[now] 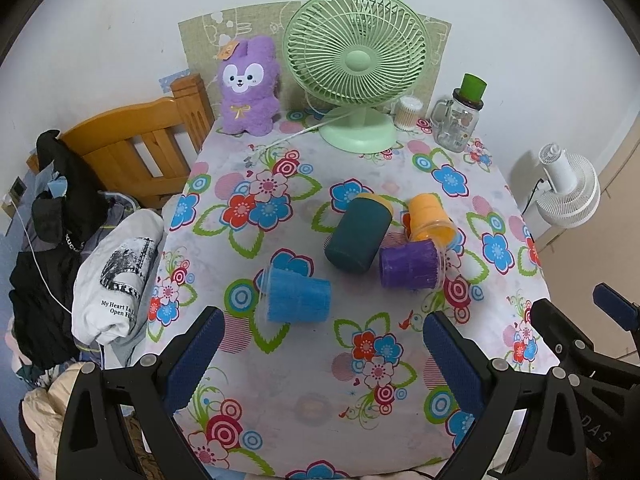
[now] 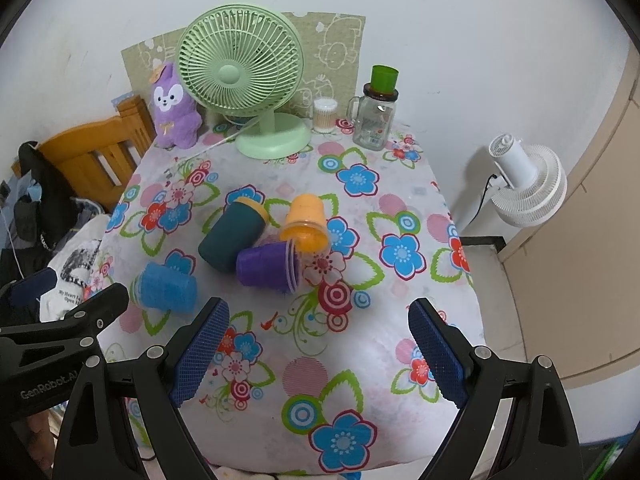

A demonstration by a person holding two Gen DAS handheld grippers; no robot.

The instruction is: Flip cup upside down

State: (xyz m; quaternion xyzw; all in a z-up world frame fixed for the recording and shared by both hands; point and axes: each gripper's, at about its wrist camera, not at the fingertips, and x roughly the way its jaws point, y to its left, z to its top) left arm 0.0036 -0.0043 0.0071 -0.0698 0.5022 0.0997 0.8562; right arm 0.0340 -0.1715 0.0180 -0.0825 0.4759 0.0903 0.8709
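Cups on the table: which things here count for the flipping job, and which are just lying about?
For the job:
blue cup, on its side
teal cup, on its side
purple cup, on its side
orange cup, tipped over
left gripper and right gripper, both open

Lying about:
green fan
plush toy
glass mug
cotton swab jar
white fan
clothes

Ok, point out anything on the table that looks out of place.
Four cups lie tipped on their sides mid-table: blue cup, dark teal cup, purple cup and orange cup. The last three are huddled together.

bedroom, wooden bed frame [image 1: 136,148], plush toy [image 1: 249,86]
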